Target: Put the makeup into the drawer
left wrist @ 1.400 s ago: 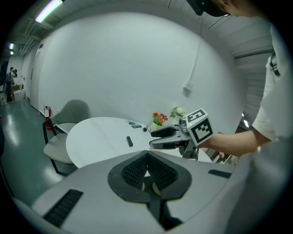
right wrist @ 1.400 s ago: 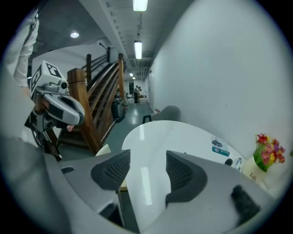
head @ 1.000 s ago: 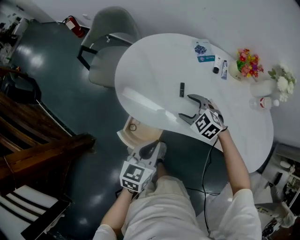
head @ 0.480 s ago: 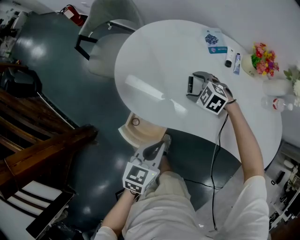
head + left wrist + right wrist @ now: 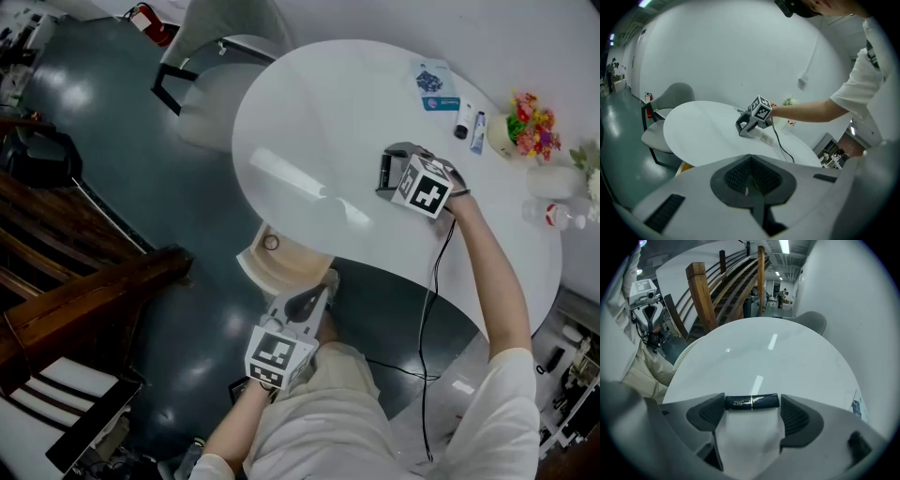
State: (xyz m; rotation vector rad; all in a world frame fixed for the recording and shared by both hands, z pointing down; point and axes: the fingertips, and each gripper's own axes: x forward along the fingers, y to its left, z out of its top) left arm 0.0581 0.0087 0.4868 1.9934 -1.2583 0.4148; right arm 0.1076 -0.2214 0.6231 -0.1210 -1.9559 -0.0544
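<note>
- White table – R gripper points steeply down, jaws just opened wide, makeup tube lying flat between them, ungripped.
- L gripper low, jaws together, beside open drawer.
- Flowers – far edge.

L fingers together, R fingers newly apart

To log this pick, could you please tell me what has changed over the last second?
The right gripper moved down over the black makeup tube, its jaws just opening; the tube now lies between them, ungripped. The left gripper, shut, stays beside the open drawer.
</note>
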